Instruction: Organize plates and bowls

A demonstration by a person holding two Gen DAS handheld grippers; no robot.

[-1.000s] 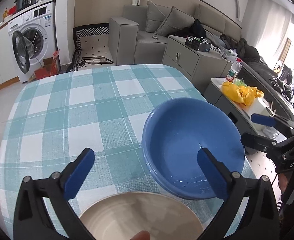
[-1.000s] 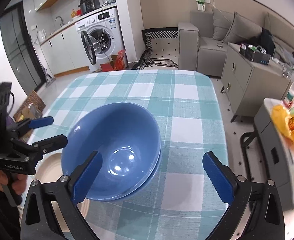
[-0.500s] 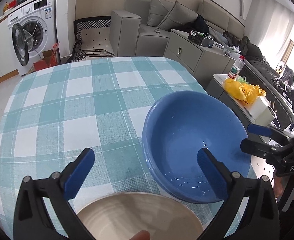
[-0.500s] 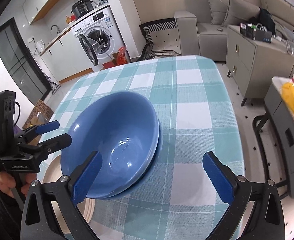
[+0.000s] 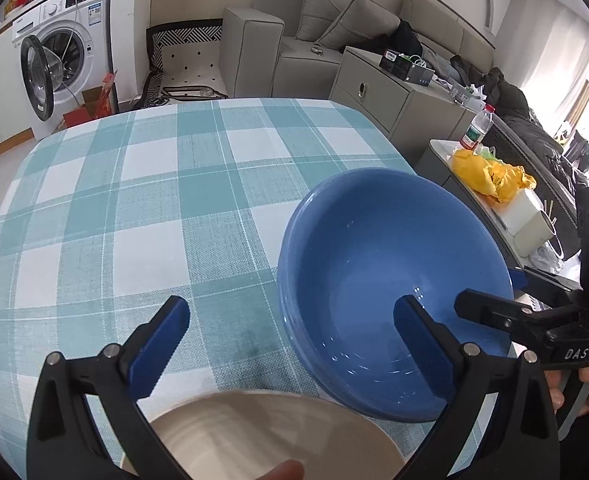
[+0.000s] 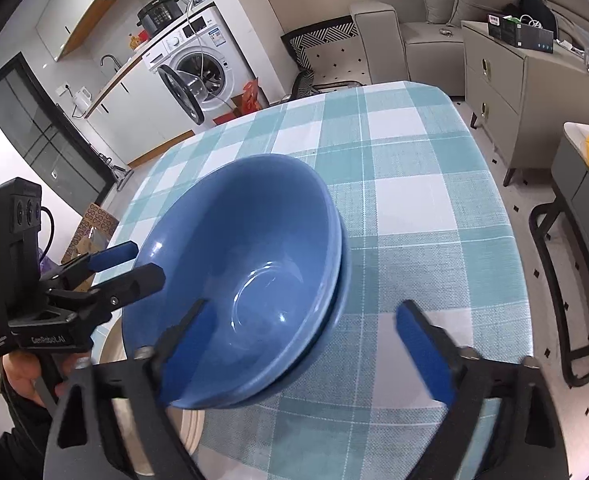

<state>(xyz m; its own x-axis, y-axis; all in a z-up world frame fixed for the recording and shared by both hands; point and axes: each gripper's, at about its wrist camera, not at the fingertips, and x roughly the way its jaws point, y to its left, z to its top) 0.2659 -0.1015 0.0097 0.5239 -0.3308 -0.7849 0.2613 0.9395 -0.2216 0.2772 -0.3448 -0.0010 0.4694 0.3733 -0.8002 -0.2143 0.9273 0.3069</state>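
Observation:
A blue bowl (image 5: 390, 276) sits nested in another blue bowl on the checked tablecloth (image 5: 154, 200); it also shows in the right wrist view (image 6: 246, 280). A cream plate (image 5: 262, 436) lies at the table's near edge, partly under the bowls, and shows in the right wrist view (image 6: 114, 360). My left gripper (image 5: 290, 340) is open, its right finger over the bowl's inside, its left finger over the cloth. My right gripper (image 6: 314, 344) is open, its left finger inside the bowl's near rim, its right finger outside it.
A grey cabinet (image 5: 382, 92) and sofa (image 5: 334, 36) stand beyond the table. A side table with a yellow bag (image 5: 490, 176) and bottle is to the right. A washing machine (image 5: 58, 60) with an open door is at the far left.
Both grippers have come closer to the blue bowls. The right gripper shifted left, so its left finger now reaches over the bowl's near rim. Both stay open.

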